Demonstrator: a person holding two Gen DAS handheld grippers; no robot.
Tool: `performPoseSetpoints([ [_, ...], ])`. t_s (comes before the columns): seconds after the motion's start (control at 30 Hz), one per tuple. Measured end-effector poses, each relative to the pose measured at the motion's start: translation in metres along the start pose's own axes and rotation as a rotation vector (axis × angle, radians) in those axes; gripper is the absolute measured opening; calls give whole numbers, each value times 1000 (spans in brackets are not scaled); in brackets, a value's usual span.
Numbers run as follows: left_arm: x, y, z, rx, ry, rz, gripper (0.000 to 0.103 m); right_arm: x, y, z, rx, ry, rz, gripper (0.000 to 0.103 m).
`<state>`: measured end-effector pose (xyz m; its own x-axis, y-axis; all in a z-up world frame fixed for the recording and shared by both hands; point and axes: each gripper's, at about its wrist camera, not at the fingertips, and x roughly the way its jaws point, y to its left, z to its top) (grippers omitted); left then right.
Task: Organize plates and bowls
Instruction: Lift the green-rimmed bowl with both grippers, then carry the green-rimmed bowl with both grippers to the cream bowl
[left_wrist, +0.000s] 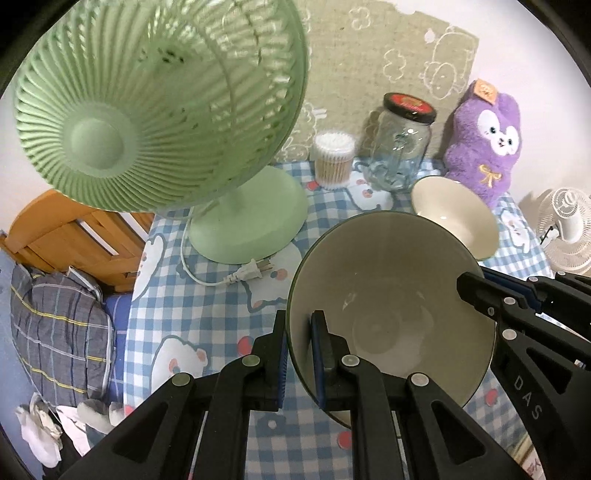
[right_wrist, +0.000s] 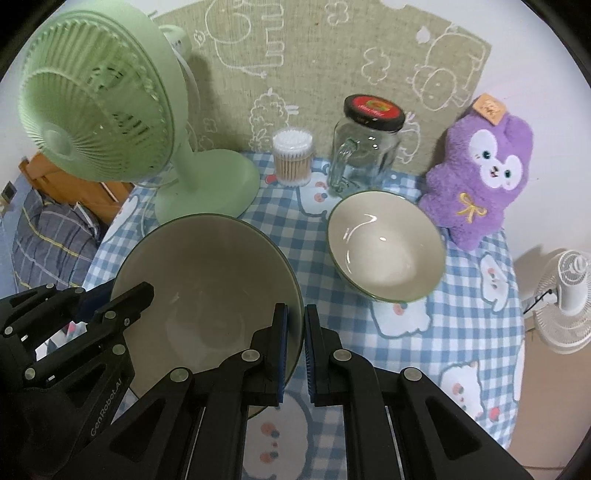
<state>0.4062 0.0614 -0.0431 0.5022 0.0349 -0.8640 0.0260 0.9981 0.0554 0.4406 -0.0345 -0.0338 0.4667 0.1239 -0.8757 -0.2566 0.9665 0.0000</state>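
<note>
On the checked cloth (right_wrist: 295, 236), both grippers (left_wrist: 301, 354) (right_wrist: 295, 347) clamping large bowl (right_wrist: 207, 280) rim

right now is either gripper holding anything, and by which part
Both grip the large bowl by its rim: the left gripper on one side, the right gripper on the opposite side, one finger inside and one outside. The smaller bowl is untouched.

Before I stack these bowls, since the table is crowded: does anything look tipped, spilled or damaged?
Nothing is spilled or visibly broken. The large bowl is tilted, with the left gripper and right gripper each pinching its rim. The small bowl also sits tilted. The green fan has its plug lying loose on the tablecloth.
</note>
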Motion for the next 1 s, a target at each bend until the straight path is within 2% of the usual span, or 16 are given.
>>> performPoseSetpoints([
  [0.6,-99,-26,-33,54,-78,-21,8,-104,-4,-49,52,-78,-27,11],
  [1.0,-137,-52,-73,70,-86,-21,8,-147,-13,-97,58,-80,-19,11],
])
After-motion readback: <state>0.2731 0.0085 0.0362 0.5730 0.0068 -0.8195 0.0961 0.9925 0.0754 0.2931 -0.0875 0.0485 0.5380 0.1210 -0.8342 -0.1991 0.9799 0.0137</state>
